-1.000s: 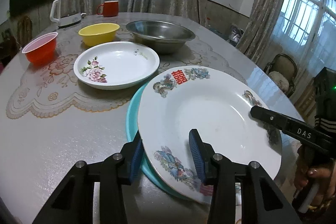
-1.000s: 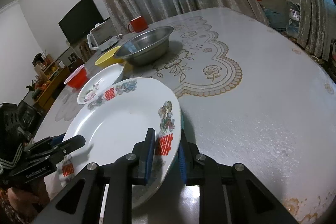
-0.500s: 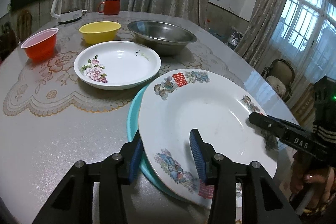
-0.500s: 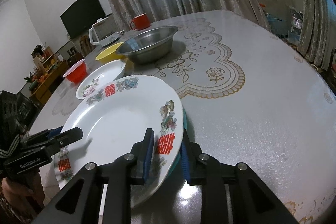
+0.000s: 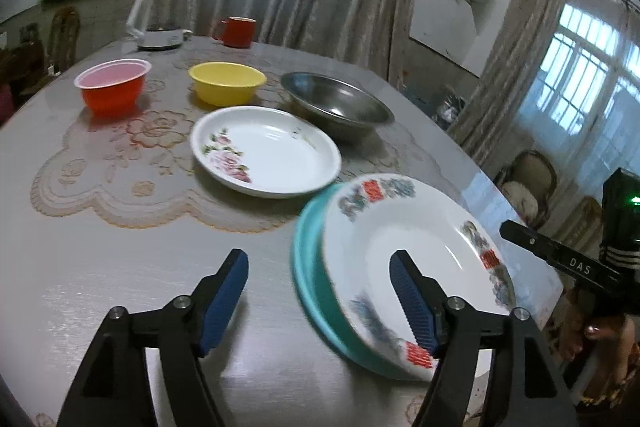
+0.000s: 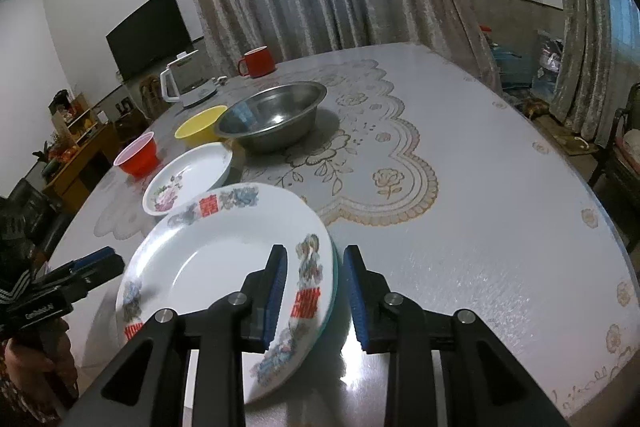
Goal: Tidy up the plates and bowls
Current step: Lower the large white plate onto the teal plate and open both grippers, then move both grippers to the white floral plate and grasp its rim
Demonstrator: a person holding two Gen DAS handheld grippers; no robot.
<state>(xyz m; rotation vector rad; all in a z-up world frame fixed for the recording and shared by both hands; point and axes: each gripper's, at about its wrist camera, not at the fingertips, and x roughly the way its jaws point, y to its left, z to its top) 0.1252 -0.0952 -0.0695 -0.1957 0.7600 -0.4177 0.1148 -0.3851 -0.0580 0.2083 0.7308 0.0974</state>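
The step in hand is stacking: the decorated plate now lies on the teal plate near the table's near edge, and both claws are letting go. The left gripper is opening, its jaws wide apart; one pad hangs over bare table, the other over the plate's well, and neither presses the rim. The right gripper has its jaws slightly apart, straddling the rims of both plates without visible contact. The rose plate sits just beyond the stack toward the table's middle, with the steel bowl, yellow bowl and red bowl farther toward the far edge. The next move probably calls for backing both claws clear of the rims, then taking the rose plate. The teal plate is mostly covered, showing only as a crescent. The left view is blurred, so the plate's printed pattern is hard to read there.
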